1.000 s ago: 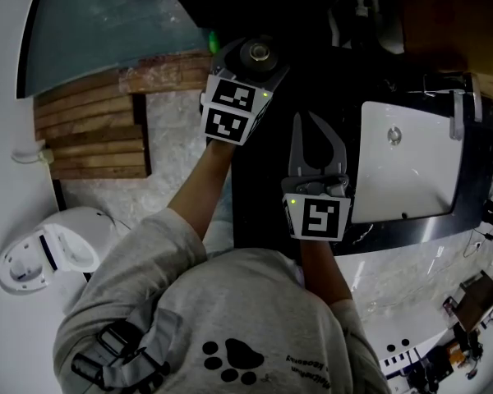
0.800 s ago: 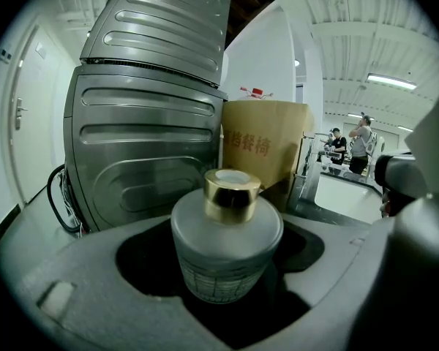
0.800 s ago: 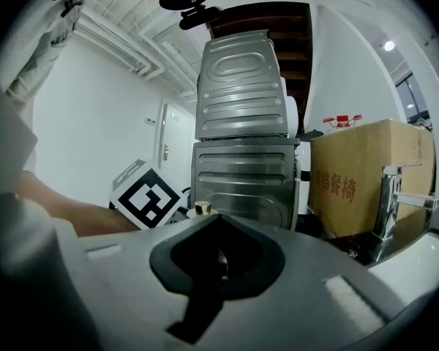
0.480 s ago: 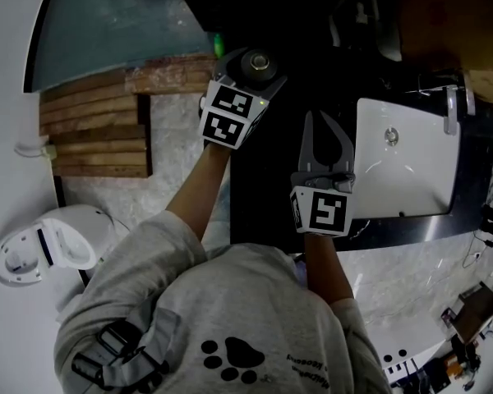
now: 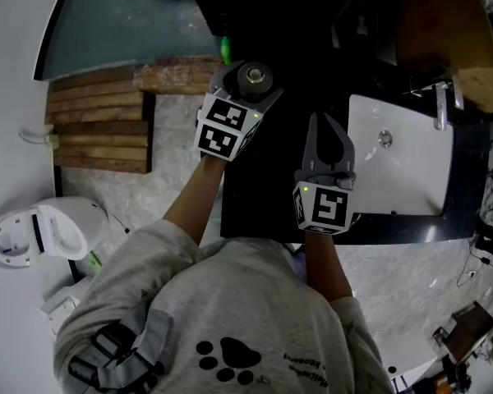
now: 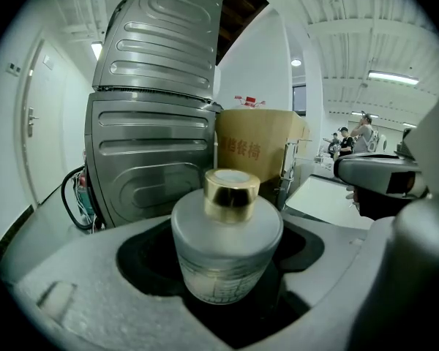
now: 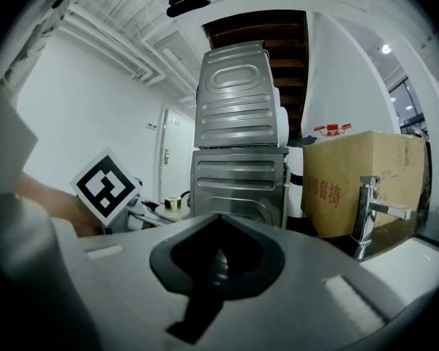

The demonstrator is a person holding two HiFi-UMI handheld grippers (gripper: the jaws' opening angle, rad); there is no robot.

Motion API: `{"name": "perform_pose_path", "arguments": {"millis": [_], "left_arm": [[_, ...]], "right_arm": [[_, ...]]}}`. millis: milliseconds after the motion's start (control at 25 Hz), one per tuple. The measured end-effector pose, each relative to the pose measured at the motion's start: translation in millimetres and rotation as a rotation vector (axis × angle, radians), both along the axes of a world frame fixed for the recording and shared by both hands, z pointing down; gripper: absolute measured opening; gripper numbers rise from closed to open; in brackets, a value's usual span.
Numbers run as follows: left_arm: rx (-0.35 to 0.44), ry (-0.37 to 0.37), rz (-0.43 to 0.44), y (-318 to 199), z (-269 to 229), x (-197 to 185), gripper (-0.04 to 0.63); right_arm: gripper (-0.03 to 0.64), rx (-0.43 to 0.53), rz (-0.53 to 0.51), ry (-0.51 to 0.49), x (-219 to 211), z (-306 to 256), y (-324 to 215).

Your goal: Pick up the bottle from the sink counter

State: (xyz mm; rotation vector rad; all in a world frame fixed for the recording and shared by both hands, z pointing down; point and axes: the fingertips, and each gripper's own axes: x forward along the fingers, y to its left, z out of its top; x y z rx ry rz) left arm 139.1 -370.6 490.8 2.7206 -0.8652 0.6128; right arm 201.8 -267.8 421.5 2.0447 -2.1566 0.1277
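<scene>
- Gripping the squat frosted-glass bottle with the gold cap (image 6: 225, 243) is the left hand-held gripper (image 5: 251, 79), jaws closed snugly round its body. The grasp looks done!
- The bottle sits between those jaws above the left part of the dark bench (image 5: 263, 187). Whether it has cleared the surface, I cannot tell; carrying it away looks like what's left.
- The right hand-held gripper (image 7: 218, 218) hovers just beside, jaws pressed together on nothing.
- Further right lie the white rectangular sink basin (image 5: 403, 162) and the chrome tap (image 5: 440, 105), well apart from the bottle.
- Ahead stand a grey ribbed metal cabinet (image 6: 154, 123) and a brown cardboard box (image 6: 256, 148); nothing crowds the bottle.
</scene>
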Motion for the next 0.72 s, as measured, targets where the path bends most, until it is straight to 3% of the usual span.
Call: {"name": "perform_pose_path", "arguments": {"millis": [720], "left_arm": [[0.052, 0.035, -0.108, 81.4, -61.7, -22.9, 0.351]], "right_arm": [[0.002, 0.039, -0.082, -0.037, 5.1, -20.6, 47.1]]}}
